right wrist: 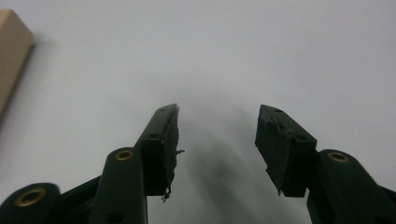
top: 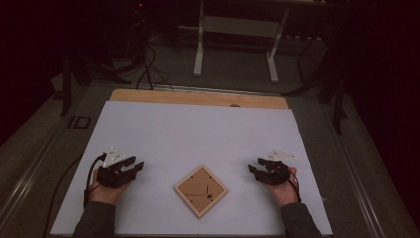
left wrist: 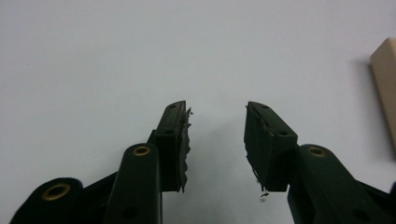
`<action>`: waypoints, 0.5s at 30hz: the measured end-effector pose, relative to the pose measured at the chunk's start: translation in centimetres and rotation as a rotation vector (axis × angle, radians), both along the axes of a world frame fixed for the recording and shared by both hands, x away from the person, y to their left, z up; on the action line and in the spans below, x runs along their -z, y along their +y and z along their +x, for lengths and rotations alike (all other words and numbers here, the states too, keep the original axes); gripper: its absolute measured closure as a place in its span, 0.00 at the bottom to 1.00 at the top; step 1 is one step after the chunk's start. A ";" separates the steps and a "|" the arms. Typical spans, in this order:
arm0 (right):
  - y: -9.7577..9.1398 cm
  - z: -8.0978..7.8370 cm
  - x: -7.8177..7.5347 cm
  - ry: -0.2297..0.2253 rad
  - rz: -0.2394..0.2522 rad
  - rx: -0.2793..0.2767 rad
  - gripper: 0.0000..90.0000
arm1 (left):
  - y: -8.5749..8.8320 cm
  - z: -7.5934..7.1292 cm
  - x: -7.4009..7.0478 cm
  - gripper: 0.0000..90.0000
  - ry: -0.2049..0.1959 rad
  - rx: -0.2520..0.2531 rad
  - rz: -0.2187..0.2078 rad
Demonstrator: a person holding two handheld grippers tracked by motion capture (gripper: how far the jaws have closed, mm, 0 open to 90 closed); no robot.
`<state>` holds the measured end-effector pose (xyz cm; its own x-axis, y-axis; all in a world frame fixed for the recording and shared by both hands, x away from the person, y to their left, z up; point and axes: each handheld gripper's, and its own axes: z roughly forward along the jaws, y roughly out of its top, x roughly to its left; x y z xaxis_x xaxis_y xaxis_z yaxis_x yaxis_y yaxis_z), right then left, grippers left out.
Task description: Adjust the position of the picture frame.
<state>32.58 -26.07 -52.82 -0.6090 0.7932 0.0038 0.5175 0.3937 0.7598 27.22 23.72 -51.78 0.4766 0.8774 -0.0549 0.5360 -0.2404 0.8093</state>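
1. The left tongs [top: 132, 166] rest low over the white tabletop [top: 198, 134], held in the person's left hand [top: 101, 191]; their jaws stand apart with nothing between them, and in the left gripper view [left wrist: 217, 135] only bare white surface lies in the gap.
2. The right tongs [top: 255, 167] sit opposite in the right hand [top: 283, 191], jaws spread wide and holding nothing; the right gripper view [right wrist: 217, 135] shows plain tabletop between the worn black pads [right wrist: 170, 140].
3. Between the two hands, nearer the front edge, lies a square wooden picture frame [top: 200, 191], turned like a diamond and flat with its brown backing up. It is well apart from both tongs, neither touching it. One pale corner of it shows at the right edge of the left gripper view [left wrist: 385, 88] and at the left edge of the right gripper view [right wrist: 11, 60].
4. Farther off, a strip of bare wood [top: 198, 98] runs along the tabletop's far edge.
5. Beyond that, on the dim floor, stand the white legs of another table [top: 237, 44] and some black cables [top: 148, 69].
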 end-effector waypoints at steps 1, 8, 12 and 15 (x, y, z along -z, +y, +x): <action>0.0 -0.1 -0.1 0.001 0.004 -0.003 0.55 | 0.0 -0.2 -0.2 0.66 -0.010 0.002 -0.005; 0.4 -0.8 -0.6 -0.005 0.035 -0.033 0.60 | -0.5 -0.7 -0.4 0.69 -0.007 0.048 -0.007; 0.6 -1.0 -0.7 0.000 0.036 -0.046 0.66 | -0.7 -1.0 -0.5 0.75 -0.007 0.066 -0.010; 1.0 -1.4 -0.6 0.012 0.044 -0.086 0.78 | -1.0 -1.5 -0.7 0.85 -0.009 0.101 -0.032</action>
